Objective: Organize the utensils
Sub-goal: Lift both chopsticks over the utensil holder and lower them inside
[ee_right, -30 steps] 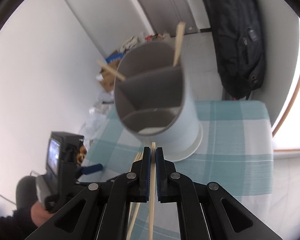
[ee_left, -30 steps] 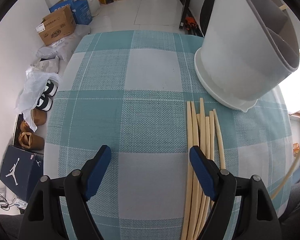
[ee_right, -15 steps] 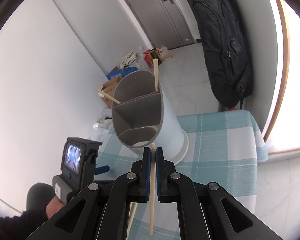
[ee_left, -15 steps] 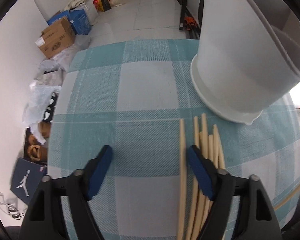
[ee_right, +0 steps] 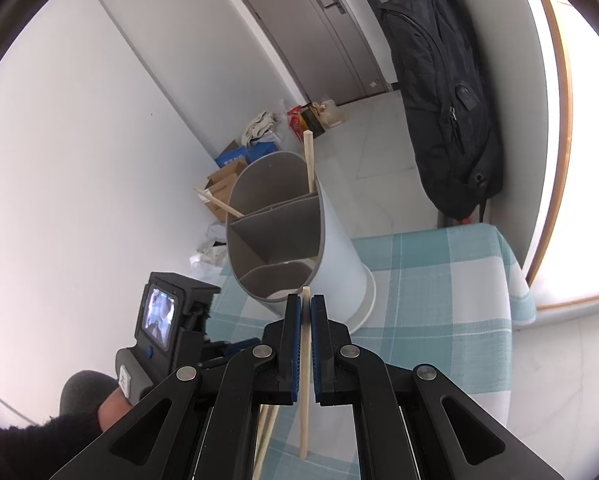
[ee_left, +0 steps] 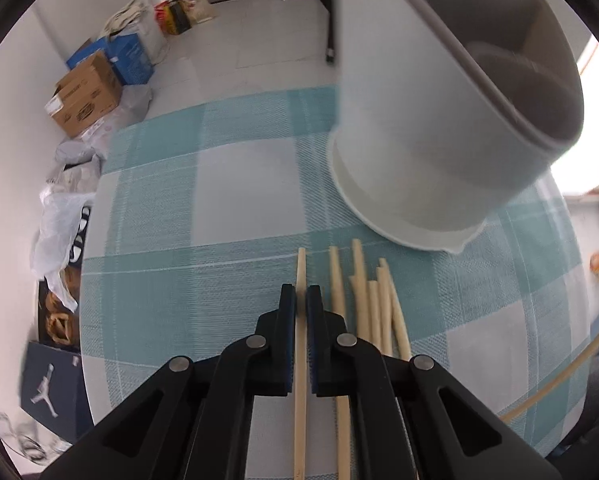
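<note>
Near table edge, left gripper [ee_left: 301, 300] pinches chopstick [ee_left: 300, 276]; right gripper [ee_right: 305, 312] pinches raised chopstick [ee_right: 305, 376]. Pickup step; next, tip into holder [ee_right: 283, 240].

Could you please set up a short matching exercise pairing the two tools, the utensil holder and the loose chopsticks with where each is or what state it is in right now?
Column 1:
1. left tool
2. right tool
3. utensil holder
4. loose chopsticks

Column 2:
A. standing on the checked tablecloth, two chopsticks already sticking out of it
B. lying side by side on the cloth
C. shut on a chopstick low over the cloth
D. shut on a chopstick raised in the air, facing the holder

Pairs: 1-C, 2-D, 3-A, 4-B
</note>
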